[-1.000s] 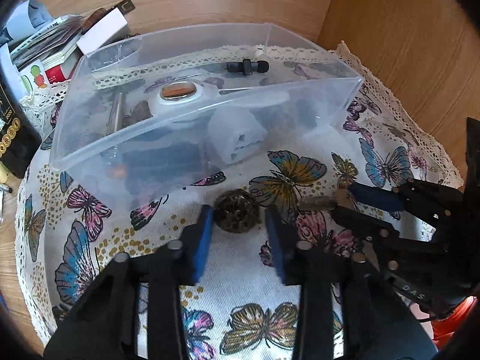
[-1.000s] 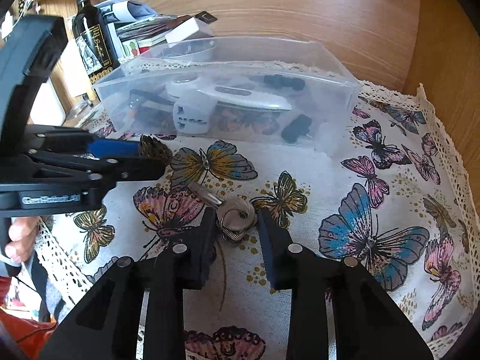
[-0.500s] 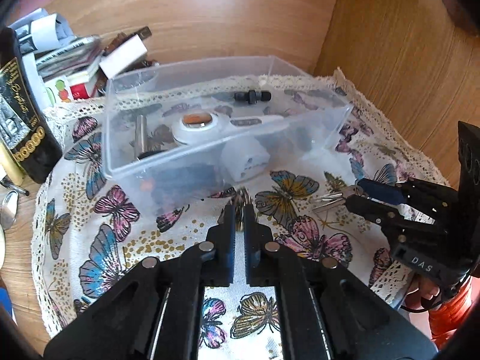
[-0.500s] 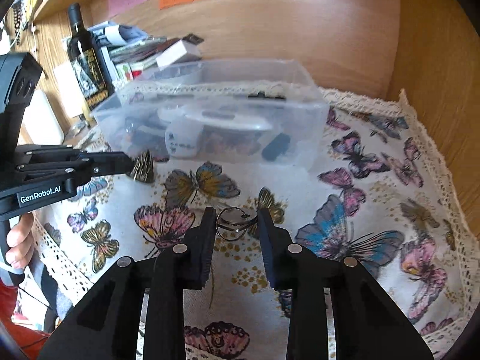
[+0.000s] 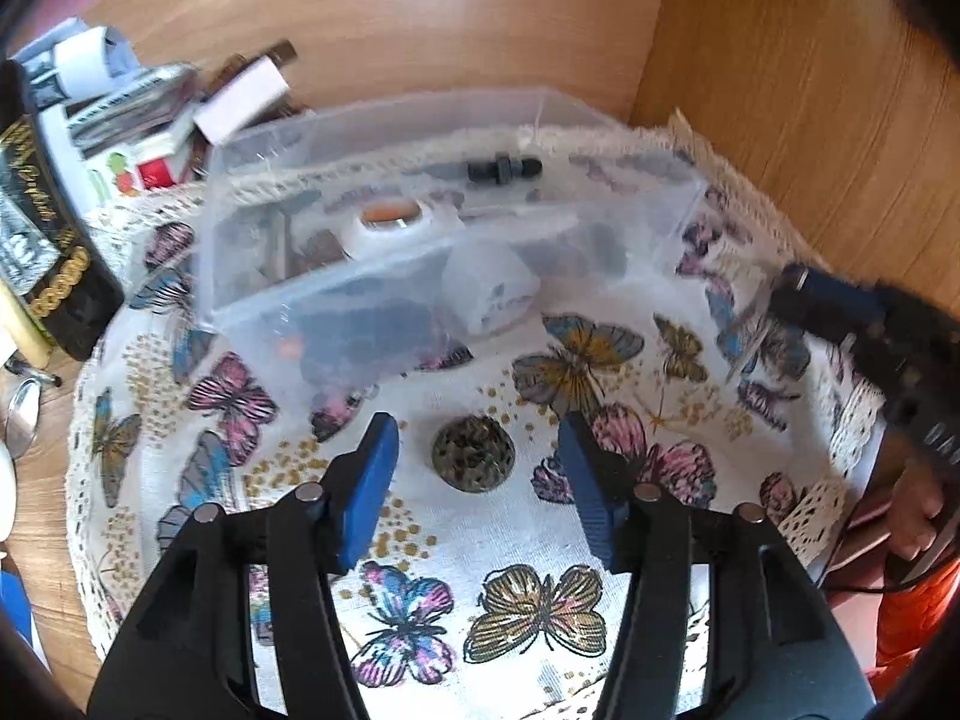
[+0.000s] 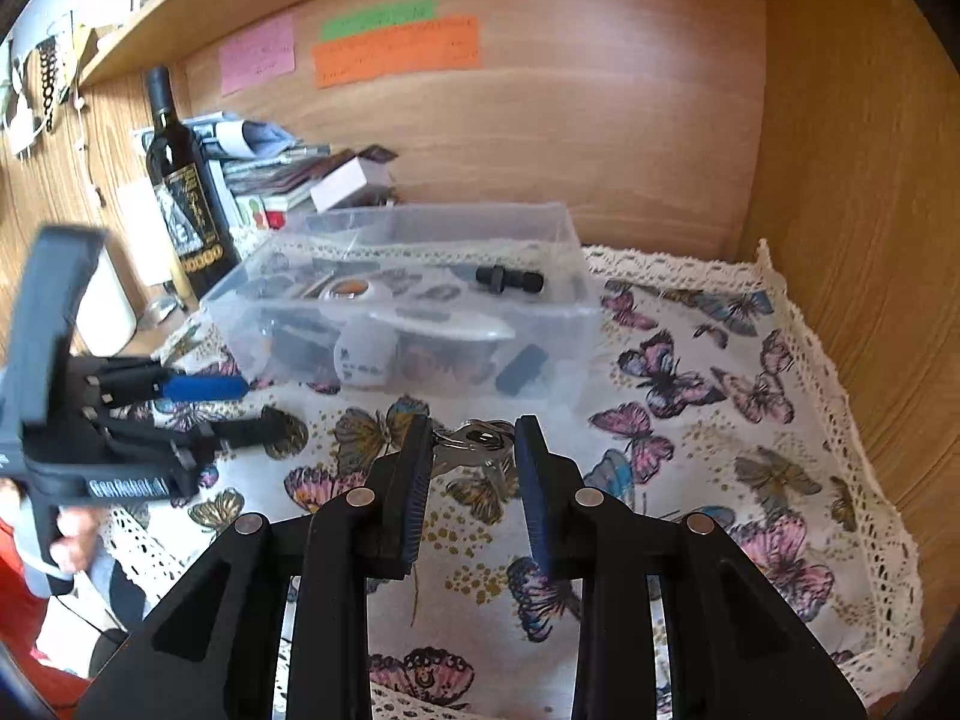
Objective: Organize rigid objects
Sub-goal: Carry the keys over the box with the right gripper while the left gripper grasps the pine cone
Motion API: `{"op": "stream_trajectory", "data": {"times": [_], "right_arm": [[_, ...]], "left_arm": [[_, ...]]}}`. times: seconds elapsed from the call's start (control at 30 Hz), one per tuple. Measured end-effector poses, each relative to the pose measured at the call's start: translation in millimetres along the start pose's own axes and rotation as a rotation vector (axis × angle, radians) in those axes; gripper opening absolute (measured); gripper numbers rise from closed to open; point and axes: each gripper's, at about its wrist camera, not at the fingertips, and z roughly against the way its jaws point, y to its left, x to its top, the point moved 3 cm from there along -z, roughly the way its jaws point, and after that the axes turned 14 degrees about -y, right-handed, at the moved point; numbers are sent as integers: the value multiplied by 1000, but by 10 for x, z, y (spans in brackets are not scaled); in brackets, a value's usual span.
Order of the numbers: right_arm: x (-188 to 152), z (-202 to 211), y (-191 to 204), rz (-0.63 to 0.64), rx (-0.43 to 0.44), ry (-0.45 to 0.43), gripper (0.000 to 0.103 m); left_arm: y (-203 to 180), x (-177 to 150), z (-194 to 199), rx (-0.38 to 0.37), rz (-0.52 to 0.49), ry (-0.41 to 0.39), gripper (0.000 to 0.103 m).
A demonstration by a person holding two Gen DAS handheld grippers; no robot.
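Observation:
A round bronze patterned disc [image 5: 474,461] lies flat on the butterfly cloth [image 5: 540,540] between my left gripper's open fingers [image 5: 477,456], untouched. It also shows in the right wrist view [image 6: 287,433] by the left gripper [image 6: 240,408]. My right gripper [image 6: 474,450] is shut on a bunch of keys [image 6: 477,447] and holds it above the cloth, in front of the clear plastic box [image 6: 558,324]. In the left wrist view the right gripper [image 5: 780,300] is blurred at the right with the keys [image 5: 744,348] hanging from it.
The box [image 5: 270,300] holds a white adapter [image 5: 489,288], a white round device [image 5: 384,222] and a small black part [image 5: 504,168]. A dark bottle [image 6: 180,180], stacked papers and boxes [image 6: 288,174] stand left of it. Wooden walls close the back and right.
My left gripper opened and let go of the bronze disc, which now lies flat on the cloth. My right gripper rose higher with the keys toward the box.

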Motion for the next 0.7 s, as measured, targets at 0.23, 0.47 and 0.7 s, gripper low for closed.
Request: {"op": "stream_trajectory", "data": {"times": [0.23, 0.47, 0.7], "right_arm": [[184, 65, -75, -7, -12, -67, 25], [419, 14, -135, 2, -17, -122, 25], [679, -53, -154, 25, -23, -180, 25]], "left_arm": [[-54, -42, -237, 9, -34, 56, 33], [-47, 67, -12, 22, -29, -32, 23], [106, 325, 283, 27, -3, -126, 3]]}}
